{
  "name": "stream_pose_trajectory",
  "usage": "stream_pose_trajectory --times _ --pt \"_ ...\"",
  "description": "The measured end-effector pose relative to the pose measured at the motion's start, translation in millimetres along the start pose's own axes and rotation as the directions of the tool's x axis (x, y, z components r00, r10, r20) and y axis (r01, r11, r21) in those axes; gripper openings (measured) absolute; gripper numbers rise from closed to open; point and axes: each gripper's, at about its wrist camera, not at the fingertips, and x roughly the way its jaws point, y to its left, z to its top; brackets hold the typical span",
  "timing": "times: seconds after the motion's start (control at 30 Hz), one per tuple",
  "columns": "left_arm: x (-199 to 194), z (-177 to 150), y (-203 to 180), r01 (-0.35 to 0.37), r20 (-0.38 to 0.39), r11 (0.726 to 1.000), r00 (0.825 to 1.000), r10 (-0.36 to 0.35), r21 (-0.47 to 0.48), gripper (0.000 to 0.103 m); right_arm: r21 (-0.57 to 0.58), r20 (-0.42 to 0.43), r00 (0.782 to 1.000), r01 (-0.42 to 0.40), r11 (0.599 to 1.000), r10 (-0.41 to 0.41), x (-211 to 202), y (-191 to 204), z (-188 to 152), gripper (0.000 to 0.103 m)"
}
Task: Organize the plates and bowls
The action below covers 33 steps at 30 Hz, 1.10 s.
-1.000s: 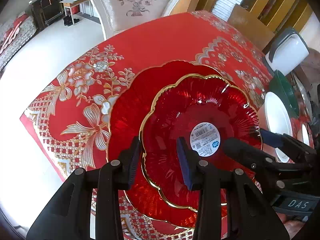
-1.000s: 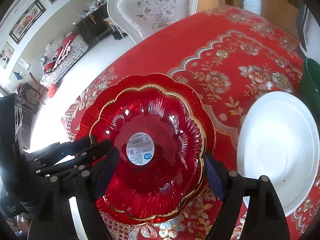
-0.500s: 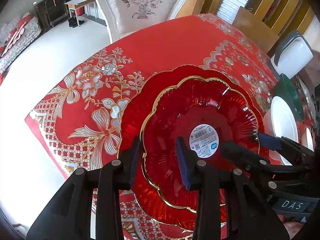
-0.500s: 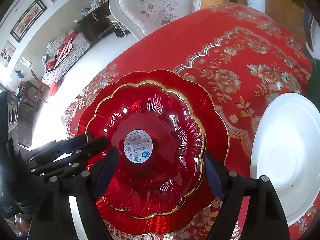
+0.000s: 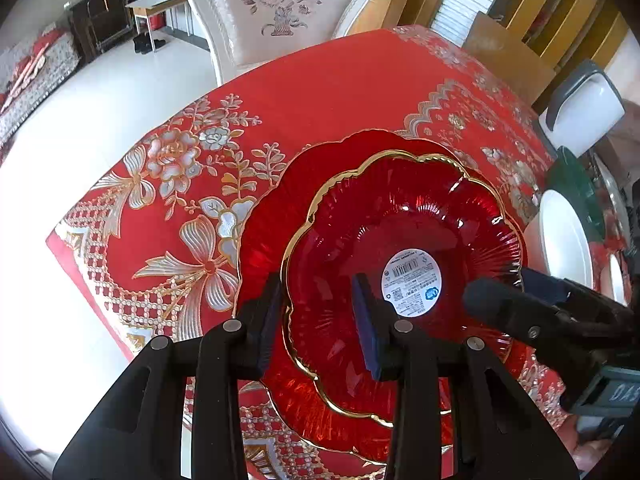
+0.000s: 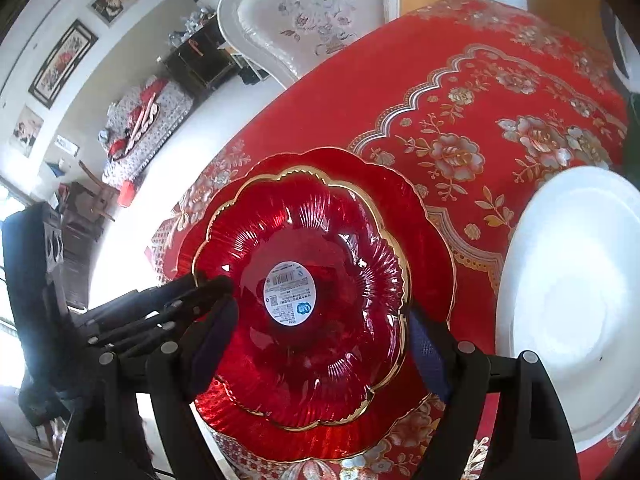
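A red glass bowl (image 5: 400, 248) with a gold scalloped rim and a white sticker sits on a larger red scalloped plate (image 5: 280, 216) on the red tablecloth. It also shows in the right wrist view (image 6: 320, 320), on the plate (image 6: 424, 232). My left gripper (image 5: 320, 324) is open, its jaws straddling the bowl's near-left rim. My right gripper (image 6: 320, 344) is open, its jaws on either side of the bowl. A white plate (image 6: 568, 304) lies to the right, with a green plate (image 5: 576, 188) beyond it.
A white upholstered chair (image 5: 280, 12) stands at the table's far side. A white container with a grey handle (image 5: 580, 108) is at the far right. The table edge (image 5: 80, 248) drops to a white floor on the left.
Both grippers have pulled back and up a little, so the bowl and plate sit lower and smaller in view. The bowl and plate have not moved on the table.
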Motion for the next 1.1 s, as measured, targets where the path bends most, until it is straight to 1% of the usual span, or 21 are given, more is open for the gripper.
stream_pose_trajectory --times 0.07,0.2,0.37,0.5,0.63,0.8,0.9,0.93,0.97,1.1 --pt "-1 0 0 -0.007 0.01 1.0 1.0 0.007 0.001 0.034 0.017 0.003 1.0 -0.007 1.0 0.007 -2 -1 1 0.082" --pt "-11 2 -2 -0.033 0.056 0.999 0.998 0.032 0.01 0.034 0.037 0.013 1.0 -0.019 0.999 0.018 -1 -3 3 0.082" --pt "-12 3 -6 -0.027 0.053 0.999 0.998 0.025 0.029 0.034 0.03 0.018 1.0 -0.001 1.0 0.0 -2 1 3 0.082" --pt "-11 2 -11 -0.019 0.047 0.999 0.999 0.018 0.032 0.034 0.043 0.065 0.998 0.014 0.999 -0.017 -14 -4 2 0.082" --pt "-14 1 -20 -0.015 0.05 0.999 0.999 0.012 0.045 0.034 0.049 0.074 0.997 -0.005 0.999 0.001 -20 -6 0 0.082" --pt "-21 -1 -42 0.012 0.057 0.997 0.998 -0.017 0.077 0.034 0.054 0.104 0.994 -0.025 0.998 0.019 -37 -12 -7 0.082" --pt "-28 1 -66 0.032 0.07 0.992 0.997 -0.04 0.12 0.034 0.071 0.129 0.992 -0.026 0.997 0.017 -53 -21 -11 0.082" --pt "-30 1 -72 0.034 0.075 0.991 0.996 -0.044 0.132 0.039 0.075 0.137 0.991 -0.023 0.997 0.012 -58 -25 -12 0.082" --pt "-31 1 -79 0.037 0.081 0.989 0.996 -0.049 0.145 0.041 0.082 0.145 0.989 -0.016 0.997 0.004 -63 -30 -13 0.082" --pt "-36 -1 -110 0.044 0.096 0.978 0.993 -0.064 0.204 0.042 0.128 0.182 0.983 0.007 0.992 -0.031 -86 -53 -20 0.082"
